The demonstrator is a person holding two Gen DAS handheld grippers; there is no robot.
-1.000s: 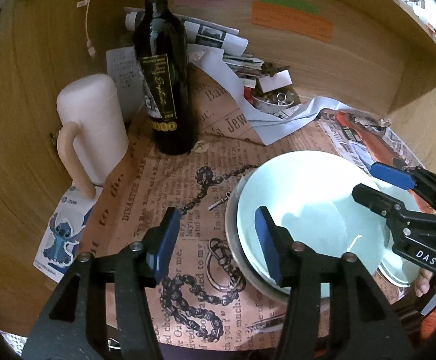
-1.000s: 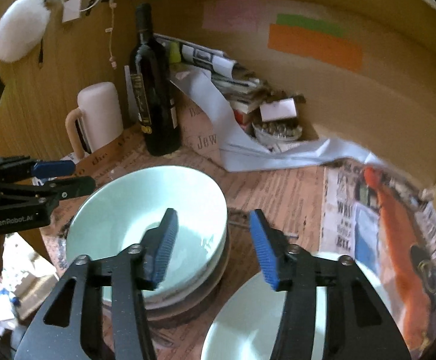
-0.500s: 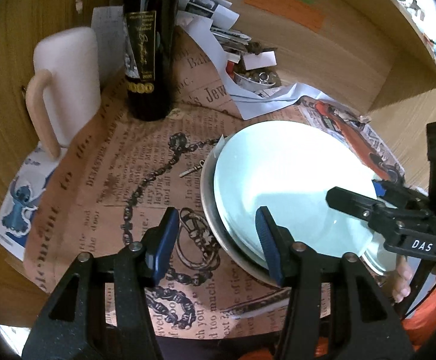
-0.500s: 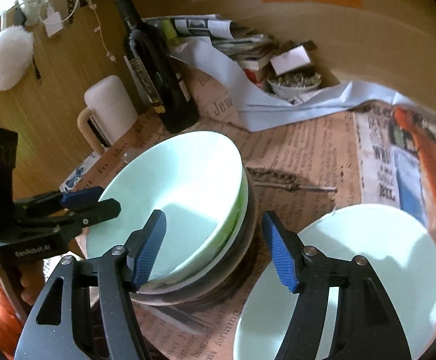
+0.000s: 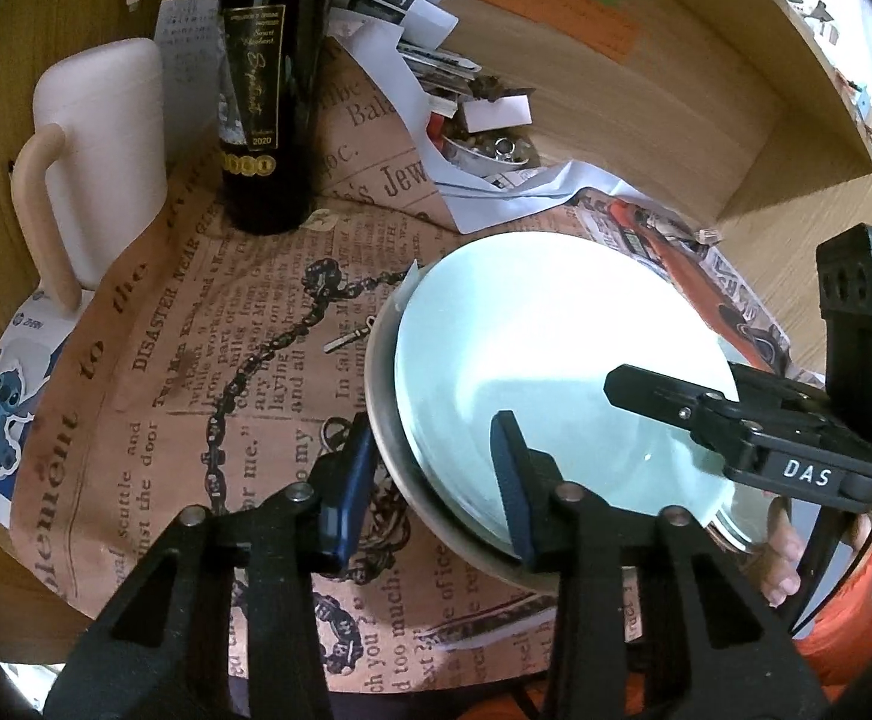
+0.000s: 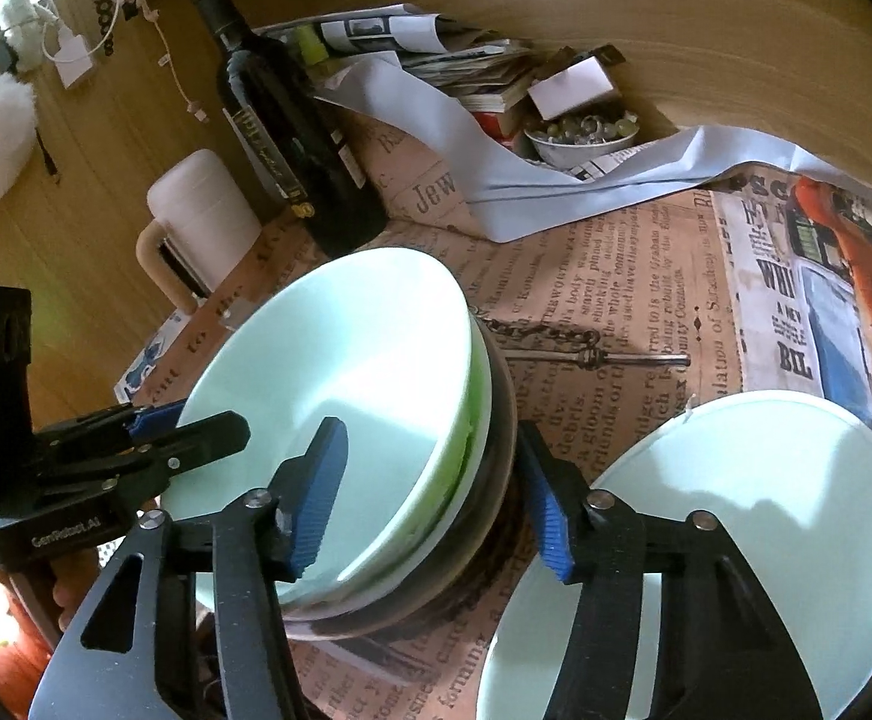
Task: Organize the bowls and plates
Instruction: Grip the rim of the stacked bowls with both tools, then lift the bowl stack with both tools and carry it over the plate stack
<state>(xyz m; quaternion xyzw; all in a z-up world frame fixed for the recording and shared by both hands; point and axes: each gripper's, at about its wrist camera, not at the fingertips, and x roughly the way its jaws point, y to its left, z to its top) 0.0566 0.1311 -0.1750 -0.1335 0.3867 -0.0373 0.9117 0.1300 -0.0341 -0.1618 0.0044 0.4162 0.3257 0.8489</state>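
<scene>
A stack of nested bowls (image 5: 544,372) (image 6: 346,372) stands on the newspaper-covered table, a pale green bowl on top and a dark bowl (image 6: 499,438) at the bottom. My left gripper (image 5: 430,480) straddles the stack's near-left rim. Its jaws are closing, one pad outside the dark wall and one inside the top bowl, and neither visibly presses. My right gripper (image 6: 430,498) straddles the opposite rim in the same way, its jaws closing too. Its fingers (image 5: 664,396) reach over the bowl in the left wrist view. A second pale green dish (image 6: 736,540) lies to the right of the stack.
A dark wine bottle (image 5: 268,90) and a pink mug (image 5: 106,168) stand behind the stack on the left. Papers and a small bowl of beads (image 6: 580,138) are piled against the wooden back wall. A cartoon sticker (image 5: 4,402) lies at the table's left edge.
Both grippers have dipped and drawn closer to the stack, and their jaws have narrowed around its rim. The right gripper has rolled slightly. The bowls have not moved.
</scene>
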